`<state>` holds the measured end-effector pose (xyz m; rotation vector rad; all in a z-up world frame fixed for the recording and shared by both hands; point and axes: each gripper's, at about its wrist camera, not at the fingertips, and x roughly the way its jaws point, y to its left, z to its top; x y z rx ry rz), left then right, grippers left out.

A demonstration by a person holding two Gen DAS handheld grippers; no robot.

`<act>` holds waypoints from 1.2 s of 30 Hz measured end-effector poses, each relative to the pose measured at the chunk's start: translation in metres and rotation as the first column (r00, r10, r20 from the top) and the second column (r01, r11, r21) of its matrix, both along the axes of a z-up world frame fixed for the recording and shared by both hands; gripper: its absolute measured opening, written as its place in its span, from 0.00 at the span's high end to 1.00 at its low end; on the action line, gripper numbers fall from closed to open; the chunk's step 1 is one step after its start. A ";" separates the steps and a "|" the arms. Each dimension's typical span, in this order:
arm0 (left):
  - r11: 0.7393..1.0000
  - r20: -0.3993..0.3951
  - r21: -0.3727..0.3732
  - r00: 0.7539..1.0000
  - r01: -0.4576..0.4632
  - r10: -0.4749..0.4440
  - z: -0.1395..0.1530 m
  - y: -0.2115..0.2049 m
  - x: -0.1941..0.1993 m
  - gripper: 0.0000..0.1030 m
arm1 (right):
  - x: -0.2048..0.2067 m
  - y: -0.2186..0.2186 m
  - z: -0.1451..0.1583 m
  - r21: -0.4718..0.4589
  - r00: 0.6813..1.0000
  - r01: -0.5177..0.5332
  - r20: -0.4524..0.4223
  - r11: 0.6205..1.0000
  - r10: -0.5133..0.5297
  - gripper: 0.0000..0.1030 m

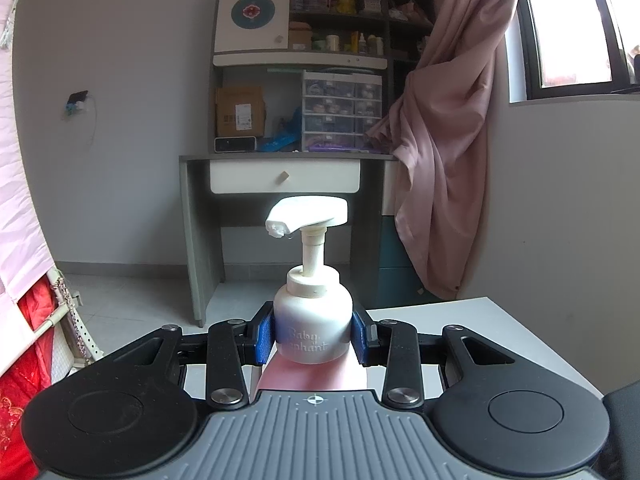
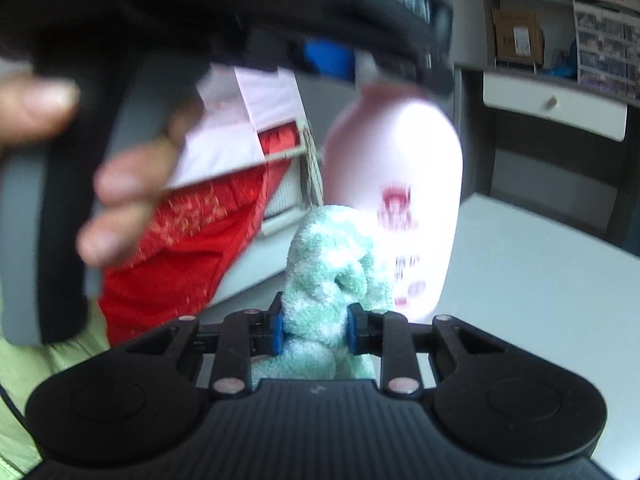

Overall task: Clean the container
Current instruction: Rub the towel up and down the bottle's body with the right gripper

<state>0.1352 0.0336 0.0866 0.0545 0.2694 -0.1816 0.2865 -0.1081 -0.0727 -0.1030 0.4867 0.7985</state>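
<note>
A pump bottle (image 1: 313,304) with a white foam-pump head and a pink body is held upright above the white table (image 1: 500,340). My left gripper (image 1: 313,336) is shut on its white shoulder, with a blue pad on each side. In the right wrist view the pink bottle body (image 2: 400,184) hangs below the left gripper, blurred. My right gripper (image 2: 314,330) is shut on a bunched mint-green and white cloth (image 2: 332,248). The cloth's top lies against the lower left side of the bottle.
A person's hand (image 2: 120,184) grips the left tool's handle at the left. A grey desk with a white drawer (image 1: 284,178) and shelves stands behind, with a pink curtain (image 1: 448,140) to its right. Red fabric (image 2: 180,248) hangs beside the table's left edge.
</note>
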 end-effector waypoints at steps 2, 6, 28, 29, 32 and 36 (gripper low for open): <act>1.000 -0.001 -0.002 1.000 0.001 -0.001 0.000 -0.001 0.000 0.63 | 0.000 -0.001 0.000 0.001 1.000 0.003 -0.003 1.000 -0.003 0.73; 1.000 -0.002 -0.004 1.000 0.000 0.000 0.000 -0.001 0.000 0.63 | 0.000 -0.007 0.008 0.027 0.999 0.020 0.026 0.999 -0.021 0.73; 1.000 -0.007 0.003 1.000 0.005 -0.005 -0.002 0.001 -0.001 0.63 | 0.017 -0.026 0.007 0.067 0.994 0.109 -0.003 0.992 -0.109 0.72; 1.000 -0.008 0.004 1.000 0.004 -0.004 -0.002 0.000 0.000 0.63 | 0.019 -0.024 0.004 0.053 0.994 0.107 -0.012 0.993 -0.107 0.72; 1.000 -0.007 0.001 1.000 0.006 -0.006 -0.002 0.001 0.000 0.63 | 0.023 -0.020 -0.003 0.019 0.994 0.101 -0.036 0.995 -0.100 0.72; 1.000 -0.007 0.000 1.000 0.006 -0.006 -0.001 0.002 -0.001 0.63 | 0.015 -0.019 -0.005 0.009 0.995 0.096 -0.037 0.995 -0.096 0.72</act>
